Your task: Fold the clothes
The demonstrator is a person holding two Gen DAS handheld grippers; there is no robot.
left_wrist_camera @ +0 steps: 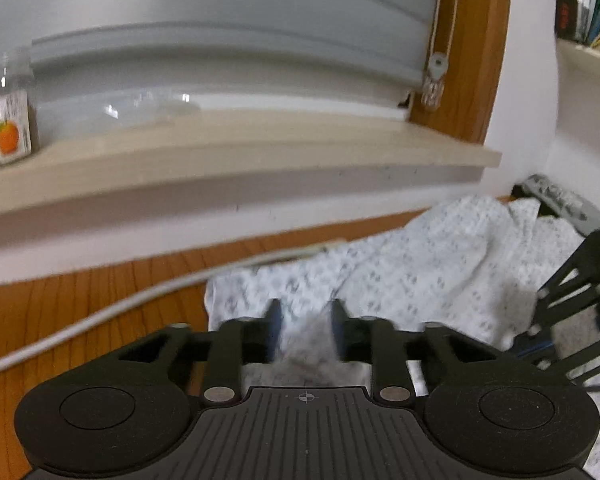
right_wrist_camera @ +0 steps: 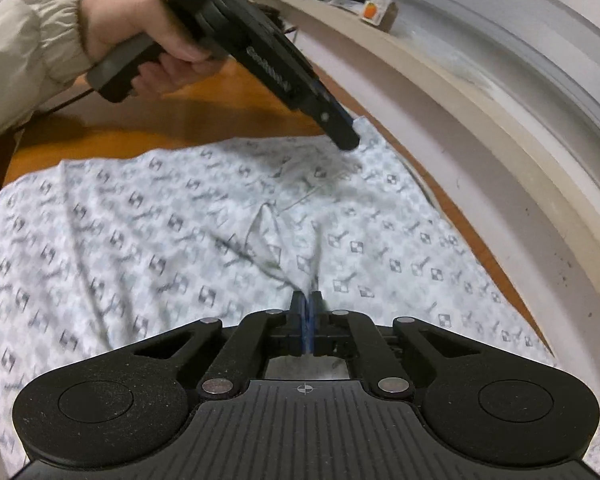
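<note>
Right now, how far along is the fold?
Early. Done: patterned garment lies spread on the wooden table, no fold visible. In hand: right gripper shut on a fabric pinch; left gripper open over the far edge. Left: every fold.

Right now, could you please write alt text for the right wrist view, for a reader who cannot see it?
The right gripper is shut on a pinched fold of a white patterned garment spread on a wooden table. Further away, a hand in a beige sleeve holds the left gripper at the garment's far edge, below a windowsill.
</note>
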